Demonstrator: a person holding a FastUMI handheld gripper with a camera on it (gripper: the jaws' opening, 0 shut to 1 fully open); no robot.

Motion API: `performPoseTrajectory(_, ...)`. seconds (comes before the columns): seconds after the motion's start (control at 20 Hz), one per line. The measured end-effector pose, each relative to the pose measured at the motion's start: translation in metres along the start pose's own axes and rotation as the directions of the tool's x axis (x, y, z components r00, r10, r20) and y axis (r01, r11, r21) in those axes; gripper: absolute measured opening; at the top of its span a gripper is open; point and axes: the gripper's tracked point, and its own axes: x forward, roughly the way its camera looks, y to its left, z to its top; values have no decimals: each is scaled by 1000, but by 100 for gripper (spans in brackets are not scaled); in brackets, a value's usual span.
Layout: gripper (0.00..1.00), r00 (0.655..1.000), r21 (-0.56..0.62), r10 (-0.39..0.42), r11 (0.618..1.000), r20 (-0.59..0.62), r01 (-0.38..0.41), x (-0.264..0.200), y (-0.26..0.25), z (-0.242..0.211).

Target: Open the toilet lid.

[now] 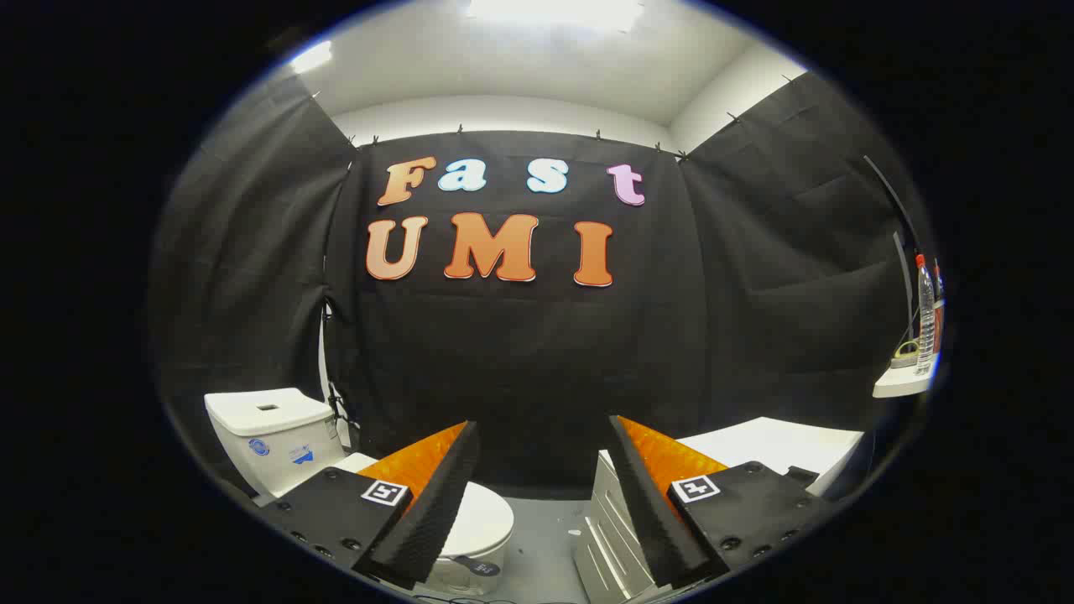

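Observation:
A white toilet stands low on the left, its tank point(270, 436) against the black cloth wall. Its lid point(482, 518) lies down flat on the bowl and is partly hidden behind my left finger point(424, 512). My gripper point(544, 432) is held well above and short of the toilet. It is open, a wide gap between the two black-and-orange fingers and nothing in it. The right finger point(650, 503) stands in front of a white cabinet.
A white cabinet with drawers point(608, 537) and a flat white top point(780, 445) sits to the right of the toilet. A small shelf point(902, 382) on the right wall holds a clear bottle point(925, 315). Grey floor point(545, 537) runs between toilet and cabinet.

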Motion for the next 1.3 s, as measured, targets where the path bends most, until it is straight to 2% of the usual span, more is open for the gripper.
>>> performPoseTrajectory(1.3,98,1000,22,-11,1000,8,11,0,-6,3)
